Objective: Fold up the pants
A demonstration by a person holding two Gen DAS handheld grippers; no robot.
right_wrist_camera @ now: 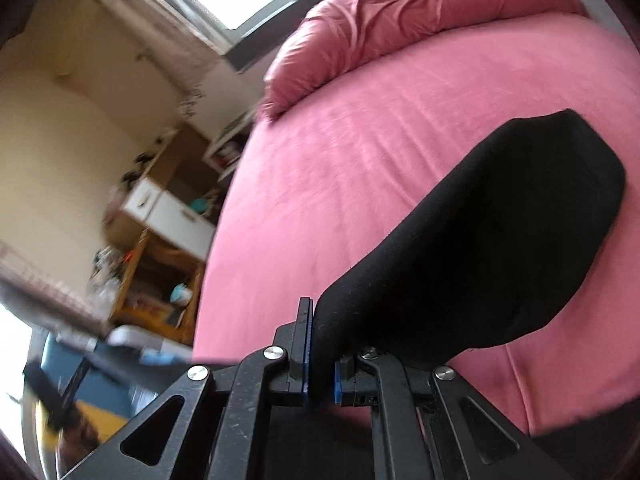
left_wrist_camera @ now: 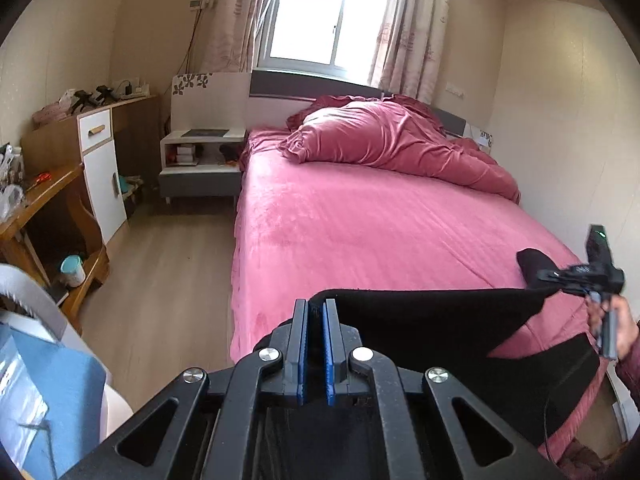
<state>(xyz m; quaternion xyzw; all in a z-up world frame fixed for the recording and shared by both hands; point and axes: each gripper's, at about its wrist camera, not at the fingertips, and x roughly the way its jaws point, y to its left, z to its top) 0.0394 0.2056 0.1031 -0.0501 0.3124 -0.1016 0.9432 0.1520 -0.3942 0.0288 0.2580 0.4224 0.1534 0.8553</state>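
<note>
The black pants [left_wrist_camera: 432, 320] hang stretched above the near end of the pink bed [left_wrist_camera: 360, 220]. My left gripper [left_wrist_camera: 316, 308] is shut on one corner of the pants' edge. My right gripper [right_wrist_camera: 322, 316] is shut on the other end of the black pants [right_wrist_camera: 480, 240], which bulge up and to the right of its jaws. In the left wrist view the right gripper [left_wrist_camera: 560, 280] shows at the far right, held by a hand, with the cloth taut between the two grippers. The lower part of the pants drapes down out of view.
A crumpled pink duvet [left_wrist_camera: 400, 140] lies at the head of the bed under the window [left_wrist_camera: 320, 16]. A white nightstand [left_wrist_camera: 200, 156], a cabinet [left_wrist_camera: 100, 168] and a wooden desk [left_wrist_camera: 40, 208] line the left wall. Wooden floor [left_wrist_camera: 168, 280] runs left of the bed. The right wall is close to the bed.
</note>
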